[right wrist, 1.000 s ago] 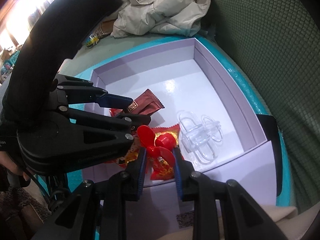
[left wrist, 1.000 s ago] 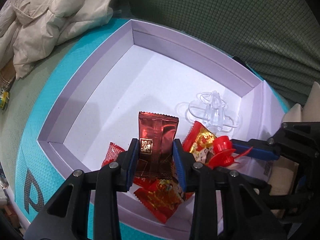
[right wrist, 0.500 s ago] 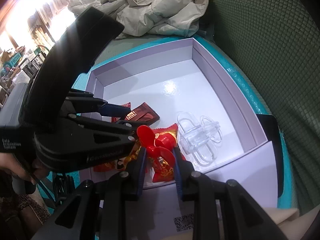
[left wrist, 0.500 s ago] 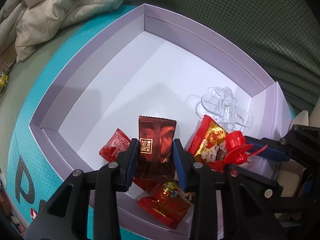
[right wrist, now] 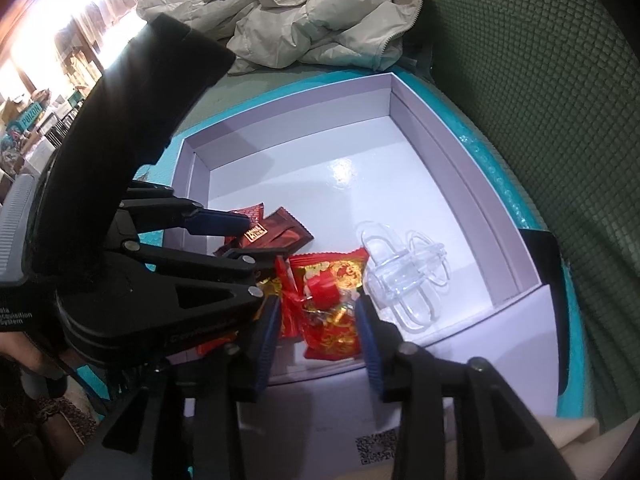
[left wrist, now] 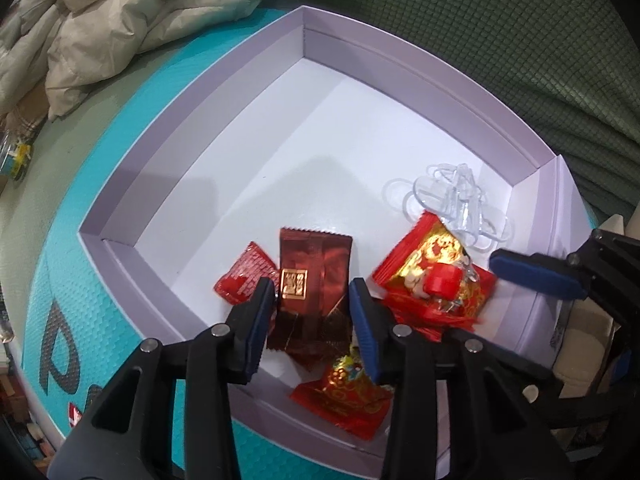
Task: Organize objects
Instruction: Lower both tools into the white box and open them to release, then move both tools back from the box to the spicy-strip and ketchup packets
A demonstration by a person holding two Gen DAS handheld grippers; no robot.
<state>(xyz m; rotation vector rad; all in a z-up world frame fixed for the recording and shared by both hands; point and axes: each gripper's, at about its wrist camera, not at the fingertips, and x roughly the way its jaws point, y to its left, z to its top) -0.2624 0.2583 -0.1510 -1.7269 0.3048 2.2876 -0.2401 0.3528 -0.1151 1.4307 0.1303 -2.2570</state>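
Snack packets (left wrist: 434, 276) lie in the box (left wrist: 420, 80): light, crinkly, best pinched by sealed edges; both grippers' jaws spread, empty.

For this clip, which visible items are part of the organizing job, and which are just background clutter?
Part of the job:
white box
brown candy packet
red-gold snack packet
small red toy
small red sachet
clear plastic piece
left gripper
right gripper

Lying about:
beige puffer jacket
teal mat
green quilted cloth
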